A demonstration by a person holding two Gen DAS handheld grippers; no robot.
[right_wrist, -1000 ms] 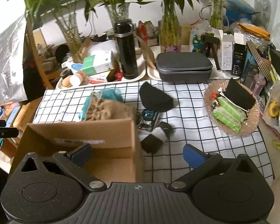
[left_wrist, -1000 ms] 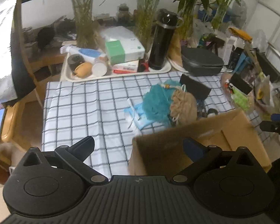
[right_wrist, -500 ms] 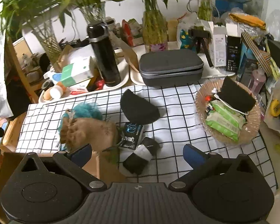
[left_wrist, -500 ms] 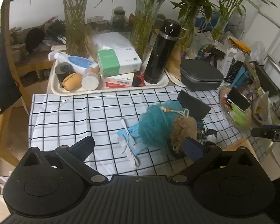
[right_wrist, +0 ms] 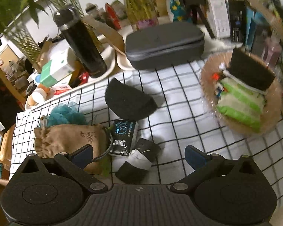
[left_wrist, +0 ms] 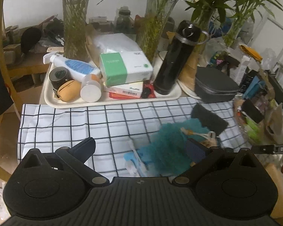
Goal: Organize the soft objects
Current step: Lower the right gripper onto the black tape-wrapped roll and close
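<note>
Both grippers are spread wide and empty. The right gripper (right_wrist: 138, 155) hangs right over the rolled black socks (right_wrist: 136, 163), with the tan drawstring bag (right_wrist: 66, 137) by its left finger. I'd drop straight down and pinch the roll across its white band so it doesn't unroll. The left gripper (left_wrist: 141, 148) has the teal bath pouf (left_wrist: 168, 146) just ahead, toward its right finger. Compared to a second ago, the cardboard box has slid out of both views and the soft stuff looks closer.
</note>
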